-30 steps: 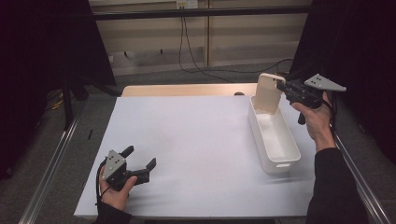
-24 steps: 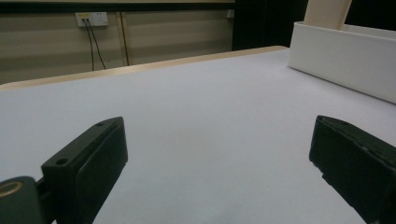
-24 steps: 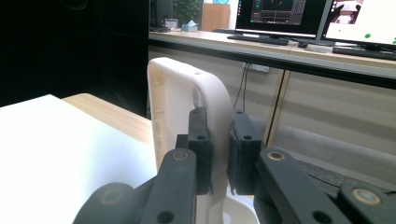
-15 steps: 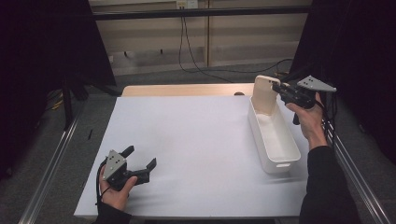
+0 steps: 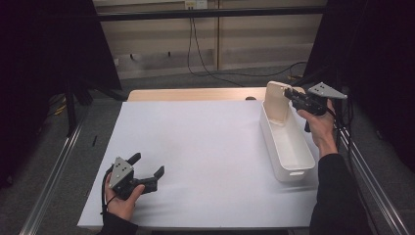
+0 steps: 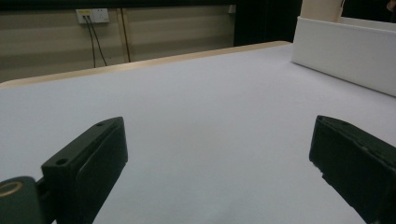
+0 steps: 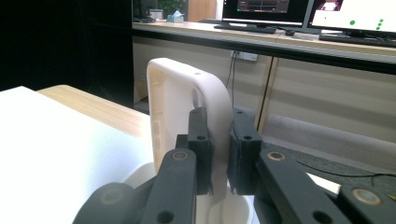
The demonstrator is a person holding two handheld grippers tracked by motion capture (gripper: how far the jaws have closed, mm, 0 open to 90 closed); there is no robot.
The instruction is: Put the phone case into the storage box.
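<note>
The lid (image 7: 187, 107), cream-coloured and rounded at its corners, stands upright at the far end of the long white bin (image 5: 286, 147), pinched by one edge between the jaws of the right gripper (image 7: 218, 154). In the high view the lid (image 5: 277, 102) rises above the bin's far end, its lower part inside or just at the rim; which of the two cannot be told.

Nearest the person, the left gripper (image 5: 147, 169) rests low on the white table (image 5: 205, 147) at the near left corner, jaws spread wide and holding nothing. In the left gripper view its jaws frame bare table, with the bin (image 6: 345, 56) off to the right and well apart.

Farther on, along the right edge of the table, the bin lies lengthwise and looks empty. At its far end the right gripper (image 5: 293, 98) clamps the lid from the right side.

The step in hand looks like handling the lid at the bin, either lifting it clear or setting it down. To do it well, keep the pinch firm, since the grip is on a thin edge and the lid could swivel. Move it straight and slowly so its lower edge does not catch the bin's rim and drag the light bin along. The free left gripper could steady the bin if it shifts.
</note>
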